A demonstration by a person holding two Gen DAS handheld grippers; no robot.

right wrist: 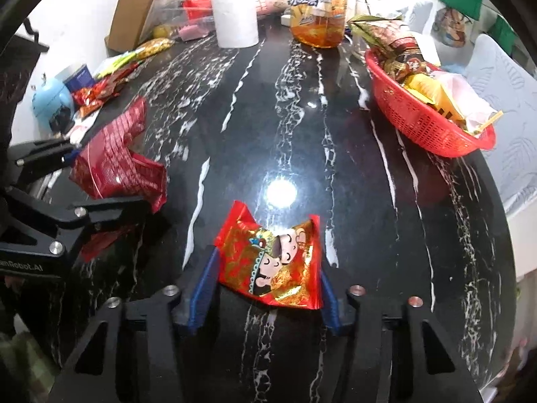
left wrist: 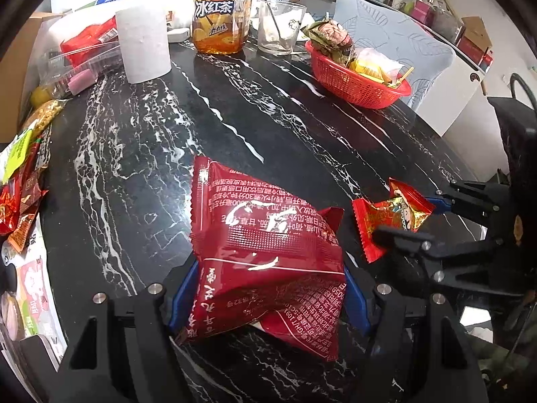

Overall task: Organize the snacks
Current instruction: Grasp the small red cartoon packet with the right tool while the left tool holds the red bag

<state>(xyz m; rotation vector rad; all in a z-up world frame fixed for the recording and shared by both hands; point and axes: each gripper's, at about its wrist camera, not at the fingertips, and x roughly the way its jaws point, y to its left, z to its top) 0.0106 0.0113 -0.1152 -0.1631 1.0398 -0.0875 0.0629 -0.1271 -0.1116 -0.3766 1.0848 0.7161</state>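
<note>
Left gripper: blue pads clamped on dark red packet, well short of red basket. Right gripper: narrower, pinching red-gold snack packet, nearer basket.

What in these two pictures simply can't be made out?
- Left wrist view: the dark red packet hides the table beneath it.
- Both views: wrappers piled in the red basket cover what lies at its bottom.
- Left wrist view: the snack pile is cut off by the picture's edge.
</note>
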